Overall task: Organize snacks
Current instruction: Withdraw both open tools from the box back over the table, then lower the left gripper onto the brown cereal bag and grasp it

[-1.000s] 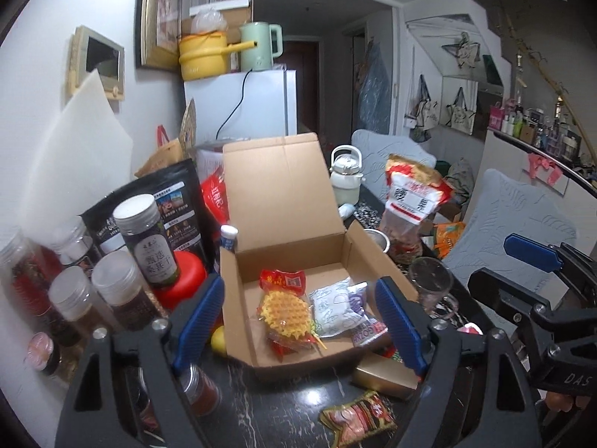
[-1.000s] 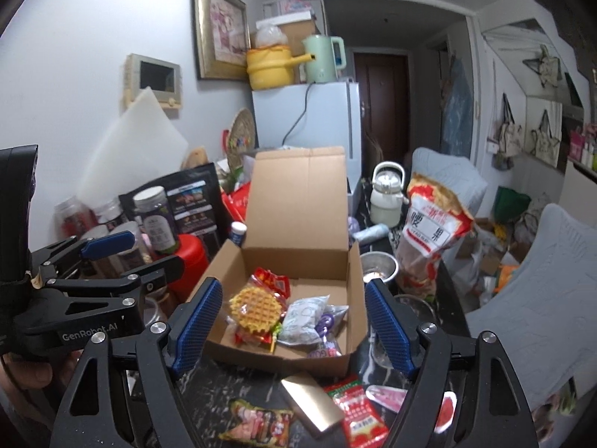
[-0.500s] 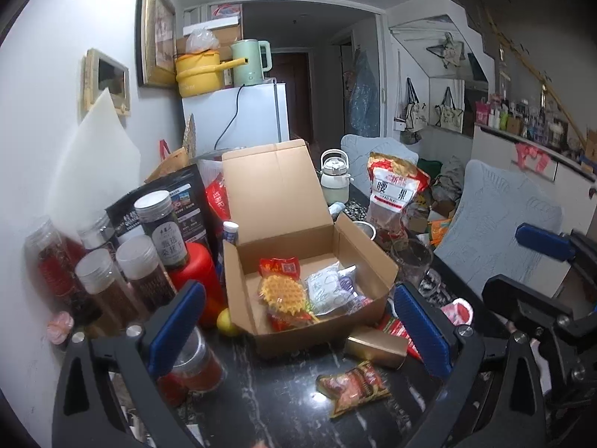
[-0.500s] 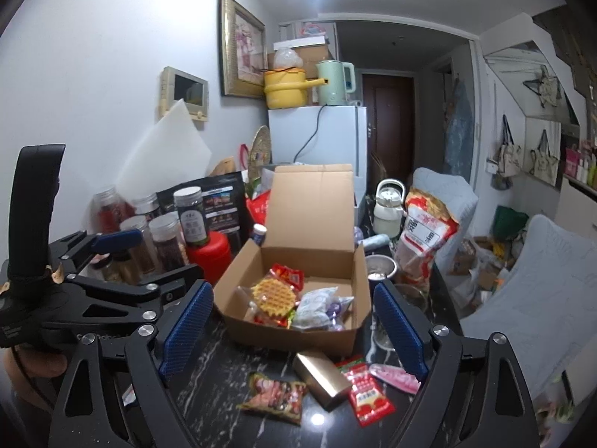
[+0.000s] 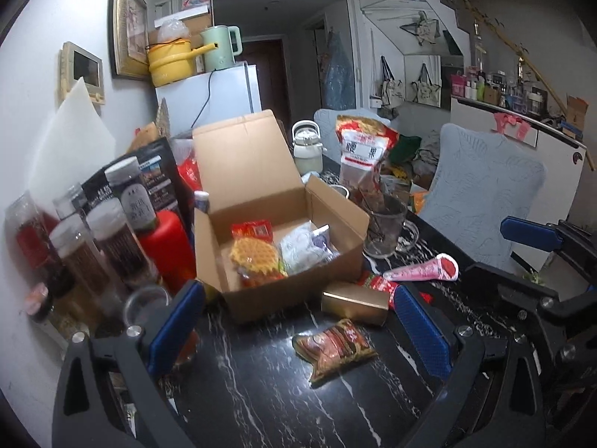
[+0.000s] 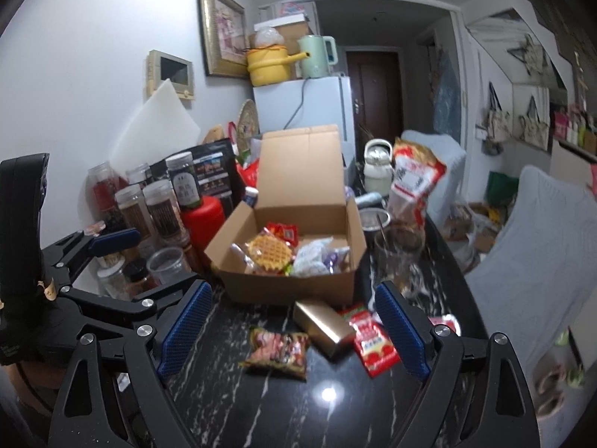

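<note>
The left gripper [image 5: 298, 326] stands with its jaws spread wide and nothing between them; the right gripper [image 6: 294, 330] is likewise spread and empty. Both hover over a black marble-pattern tabletop [image 5: 261, 392] veined in white.

Loose snacks lie on the tabletop in front of the jaws: a brown-and-red snack packet [image 5: 334, 347], a gold box [image 5: 354, 303] just behind it, a red sachet [image 6: 373, 341] beside the gold box, and a pink cone-shaped wrapper [image 5: 425, 269] further right.

Behind these sits an open cardboard box [image 5: 294, 291], lid flap upright. Inside it lie a wrapped waffle [image 5: 255, 255], a red packet [image 5: 252, 229] behind the waffle, and a white-and-purple packet [image 5: 304, 248] on the right.

Left of the box stand lidded spice jars [image 5: 112, 242] and a red canister [image 5: 166, 246], with a black pouch [image 5: 160, 179] behind. Right of the box is a glass mug [image 5: 386, 226], and further back a red-and-white snack bag [image 5: 363, 147] and a white kettle [image 5: 306, 147].

A grey padded chair [image 5: 481, 194] stands at the table's right edge. Against the far wall is a white fridge [image 5: 209, 99] carrying a yellow pot [image 5: 168, 63] and a green electric kettle [image 5: 220, 46]. A framed picture [image 5: 128, 26] hangs on the left wall, and tote bags [image 5: 425, 87] on the right wall
</note>
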{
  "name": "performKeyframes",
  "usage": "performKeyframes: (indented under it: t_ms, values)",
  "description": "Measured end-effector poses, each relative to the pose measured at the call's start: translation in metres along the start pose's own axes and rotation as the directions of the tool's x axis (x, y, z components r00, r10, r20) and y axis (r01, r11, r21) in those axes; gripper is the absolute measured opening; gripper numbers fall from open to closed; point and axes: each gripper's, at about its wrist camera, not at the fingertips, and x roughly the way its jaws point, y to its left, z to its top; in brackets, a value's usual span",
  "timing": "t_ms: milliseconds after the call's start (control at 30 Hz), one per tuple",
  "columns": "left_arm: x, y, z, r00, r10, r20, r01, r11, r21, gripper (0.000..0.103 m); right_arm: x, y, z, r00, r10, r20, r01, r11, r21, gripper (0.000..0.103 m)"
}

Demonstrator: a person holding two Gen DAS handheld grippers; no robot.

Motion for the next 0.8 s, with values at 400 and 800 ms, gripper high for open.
performKeyframes:
  t_ms: [400, 800]
  values:
    - [0.039, -0.012, -0.035, 0.989, -0.095, -0.118, 0.09, 0.995, -0.049, 0.103, 0.005, -0.031, -0.035, 0.995, -0.071, -0.066, 0.076, 0.994, 0.081, 0.09]
    - [0.097, -0.02, -0.064, 0.971, -0.129, -0.2, 0.099, 0.983, -0.154, 0.103, 0.038, -0.056, -0.067, 0.984, -0.13, -0.121, 0.142, 0.985, 0.098, 0.09]
